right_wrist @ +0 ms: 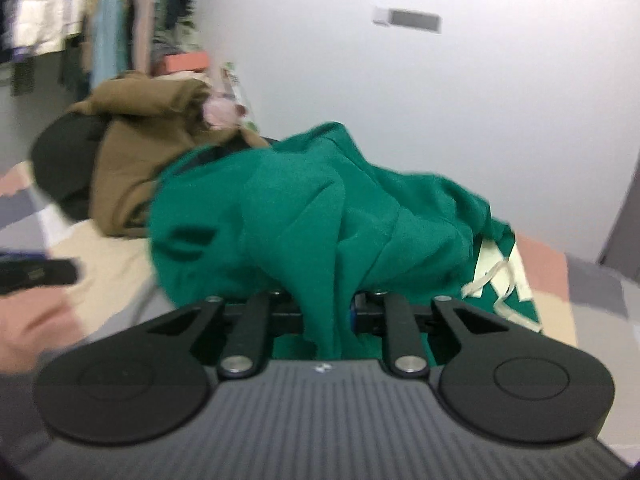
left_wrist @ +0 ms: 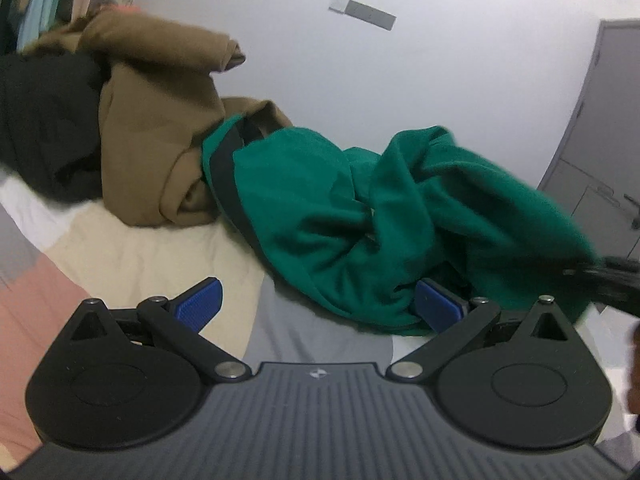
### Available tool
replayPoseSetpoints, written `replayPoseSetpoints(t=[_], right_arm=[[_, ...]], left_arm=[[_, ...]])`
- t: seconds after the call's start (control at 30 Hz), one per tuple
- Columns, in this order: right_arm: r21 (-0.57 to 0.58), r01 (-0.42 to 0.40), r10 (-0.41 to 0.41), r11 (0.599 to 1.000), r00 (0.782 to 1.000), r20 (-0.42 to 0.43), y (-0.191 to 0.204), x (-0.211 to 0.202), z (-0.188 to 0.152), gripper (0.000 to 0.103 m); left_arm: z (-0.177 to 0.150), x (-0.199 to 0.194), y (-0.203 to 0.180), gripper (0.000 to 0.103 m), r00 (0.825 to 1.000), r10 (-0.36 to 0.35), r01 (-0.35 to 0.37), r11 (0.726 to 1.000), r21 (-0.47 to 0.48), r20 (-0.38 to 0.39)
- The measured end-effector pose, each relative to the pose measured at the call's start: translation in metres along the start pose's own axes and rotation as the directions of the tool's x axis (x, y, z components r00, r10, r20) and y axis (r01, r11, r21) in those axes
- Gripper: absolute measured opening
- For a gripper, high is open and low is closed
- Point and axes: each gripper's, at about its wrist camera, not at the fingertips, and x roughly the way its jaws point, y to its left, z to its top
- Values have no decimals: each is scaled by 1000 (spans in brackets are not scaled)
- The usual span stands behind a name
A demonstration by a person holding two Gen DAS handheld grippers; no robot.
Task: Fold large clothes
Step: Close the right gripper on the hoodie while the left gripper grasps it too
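Observation:
A crumpled green garment [left_wrist: 340, 208] with a black band lies on the patchwork bed cover [left_wrist: 132, 256]. My left gripper [left_wrist: 320, 304] is open, its blue pads [left_wrist: 198, 304] spread wide; the right pad touches the garment's near edge. The right gripper shows blurred at the left wrist view's right edge [left_wrist: 608, 280]. In the right wrist view the same green garment [right_wrist: 312, 216] is pinched between the fingers of my right gripper [right_wrist: 326, 316], which is shut on a fold of it. The left gripper shows blurred at that view's left edge [right_wrist: 36, 276].
A brown garment [left_wrist: 160, 128] and a black one [left_wrist: 44, 120] are piled behind the green one. Hanging clothes [right_wrist: 100, 20] fill the far left. A white wall [left_wrist: 440, 72] stands behind the bed, and a grey door [left_wrist: 600, 140] is at right.

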Motion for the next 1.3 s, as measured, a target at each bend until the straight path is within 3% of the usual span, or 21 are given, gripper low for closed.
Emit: replayPoseSetpoints(t=[0.2,0.37,0.47,0.57,0.7,0.83,0.93,1.0,1.1,1.2,1.3], right_arm=[[-92,-105,105,990,994,1,18,-87,-1,19],[-158,-196,194,968,981,-24,39,-152,-14,18],[-197,-265,260,944,964,-51,55,-189,-23,18],[-204,-361,345,910,932,-109,75,-219,-37,18],[-198,-425,391,883,901,-187,102,-229,-64,19],[-149,-402,365,903,904,-224,108,-207,-81,20],[-57,-383,360,922,901,-243,100,-191,-83,27],[-15,-378,362,926,897,-254,96,-185,-80,52],[62,-356,360,932,901,-243,78,-188,-75,79],[198,-343,382,918,900,-209,51,-186,-67,80],[351,-286,358,892,920,-161,15,-179,-65,83]], left_arm=[[-2,-23,-12,103,1000,-20,19,999,42,19],[-6,-47,-18,103,997,-77,76,997,27,19],[-9,-61,-22,103,992,-125,124,992,10,17],[-11,-76,-26,103,984,-175,176,984,-12,21],[-13,-91,-28,103,964,-266,267,960,-84,17],[-17,-93,-30,103,946,-323,318,939,-131,-18],[-22,-89,-31,103,949,-310,299,943,-147,-61],[-25,-83,-28,103,949,-303,285,942,-176,-89],[-27,-73,-20,103,939,-322,284,924,-255,-121],[-26,-60,-13,103,923,-360,302,896,-325,-135],[-27,-52,-11,103,903,-406,328,864,-383,-143]])
